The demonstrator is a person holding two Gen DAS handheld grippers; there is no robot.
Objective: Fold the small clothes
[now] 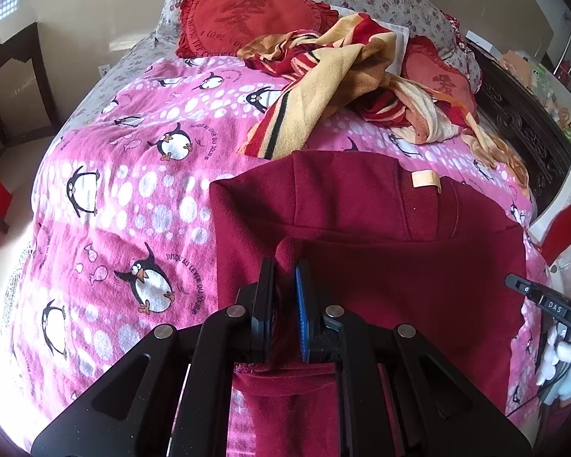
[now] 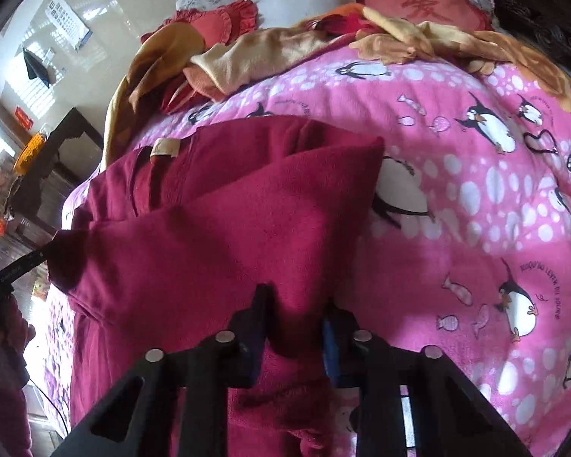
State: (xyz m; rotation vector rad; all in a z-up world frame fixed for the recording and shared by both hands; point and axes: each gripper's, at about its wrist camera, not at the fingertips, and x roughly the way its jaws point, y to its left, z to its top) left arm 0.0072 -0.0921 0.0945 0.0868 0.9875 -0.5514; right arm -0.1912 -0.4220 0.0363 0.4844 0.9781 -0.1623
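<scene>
Left claw [image 1: 284, 266] is clamped on a pinch of the dark red fleece garment [image 1: 361, 221], a nub of cloth poking up between its pads; right claw [image 2: 295, 301] likewise grips a bunched fold of the same garment, fabric filling the gap between its jaws. Garment lies on the bed's pink penguin-print blanket [image 1: 125, 198], spreading ahead of both claws; its pale cream neck label [image 1: 425, 181] sits beyond and right of the left claw, beyond and left of the right one. Near edge appears lifted and doubled over the far part. A yellow-and-red striped cloth heap [image 1: 323, 76] lies farther ahead, well apart. Judged step: mid-fold, carrying the held edge over the body of the garment. Next move likely calls for both claws to travel together, lay the edge flat and square, then release without dragging the layer back.
</scene>
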